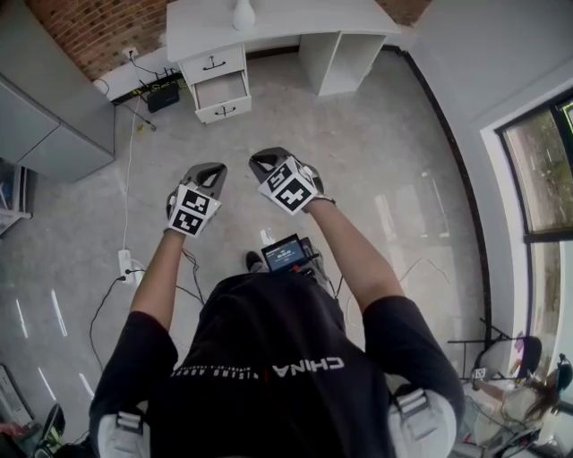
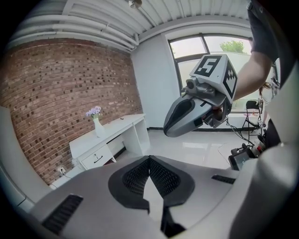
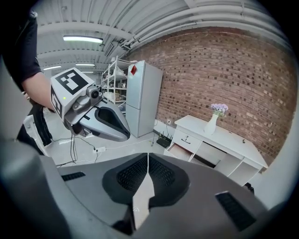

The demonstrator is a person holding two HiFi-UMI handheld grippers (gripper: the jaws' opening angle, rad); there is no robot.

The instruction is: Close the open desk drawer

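Note:
A white desk stands against the brick wall, far ahead of me. Its middle drawer is pulled out; the drawers above and below it are shut. The same open drawer shows in the right gripper view, under the desk top. My left gripper and right gripper hang side by side over the floor, well short of the desk. Both have their jaws closed together with nothing between them. The left gripper view shows the desk and the right gripper in the air.
A vase of flowers stands on the desk top. A black box with cables sits left of the desk, and a power strip lies on the floor. Grey cabinets line the left side. A window is on the right.

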